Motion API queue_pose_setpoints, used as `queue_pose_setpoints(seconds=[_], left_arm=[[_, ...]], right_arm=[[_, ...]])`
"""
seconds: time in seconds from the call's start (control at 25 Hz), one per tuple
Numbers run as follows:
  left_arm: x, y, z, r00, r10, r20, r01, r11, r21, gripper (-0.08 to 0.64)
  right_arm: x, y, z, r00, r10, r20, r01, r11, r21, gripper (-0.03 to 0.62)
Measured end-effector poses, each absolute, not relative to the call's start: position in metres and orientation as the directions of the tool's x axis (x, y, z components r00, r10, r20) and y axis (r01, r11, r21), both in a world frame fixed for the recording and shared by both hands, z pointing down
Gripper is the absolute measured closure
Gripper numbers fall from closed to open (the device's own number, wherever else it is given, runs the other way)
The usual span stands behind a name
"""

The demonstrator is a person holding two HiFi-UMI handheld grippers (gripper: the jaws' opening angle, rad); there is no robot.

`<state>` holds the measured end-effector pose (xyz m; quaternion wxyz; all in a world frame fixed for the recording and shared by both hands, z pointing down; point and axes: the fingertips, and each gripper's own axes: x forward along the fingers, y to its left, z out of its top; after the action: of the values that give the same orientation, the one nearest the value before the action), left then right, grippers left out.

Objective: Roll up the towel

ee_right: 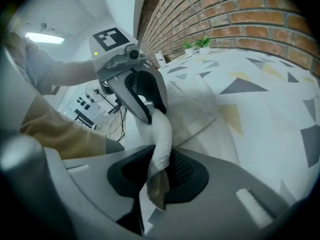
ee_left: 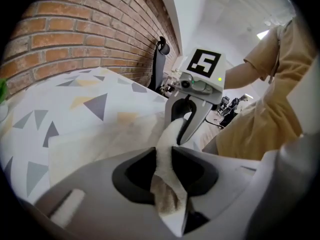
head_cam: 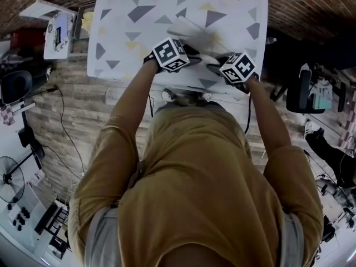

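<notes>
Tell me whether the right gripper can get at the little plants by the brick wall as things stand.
Probably not. The right gripper is shut on the towel, and the plants stand far off at the other end of the table; it would have to let go first.

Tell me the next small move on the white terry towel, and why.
Probably roll both wrists together, tipping the pinched edge over onto the flat part. The left gripper and right gripper are each shut on the white terry towel's near edge, bunched between them, while the rest lies flat on the triangle-patterned table.
</notes>
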<state>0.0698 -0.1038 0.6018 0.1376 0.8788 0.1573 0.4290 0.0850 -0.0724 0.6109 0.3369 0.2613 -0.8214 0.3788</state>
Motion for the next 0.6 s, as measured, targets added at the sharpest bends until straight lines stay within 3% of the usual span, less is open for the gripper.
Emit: queue_pose_setpoints(seconds=[0.2,0.4,0.6], left_arm=[[0.069,-0.107,0.604,0.578,0.411,0.705,0.155,-0.903,0.400,0.407],[0.071,-0.111,0.609,0.566,0.416,0.712,0.161,-0.902,0.400,0.407],[0.075,-0.112,0.610,0.565,0.397,0.723,0.171,-0.914,0.368,0.407]], right_arm=[[0.105,-0.071,0.600,-0.570,-0.221,0.791,-0.727,0.584,-0.361,0.531],[0.118,-0.089,0.554,-0.436,-0.450,0.779,-0.775,0.628,-0.070,0.531],[0.082,-0.086,0.585,-0.439,-0.396,0.807,-0.718,0.694,-0.049,0.532]])
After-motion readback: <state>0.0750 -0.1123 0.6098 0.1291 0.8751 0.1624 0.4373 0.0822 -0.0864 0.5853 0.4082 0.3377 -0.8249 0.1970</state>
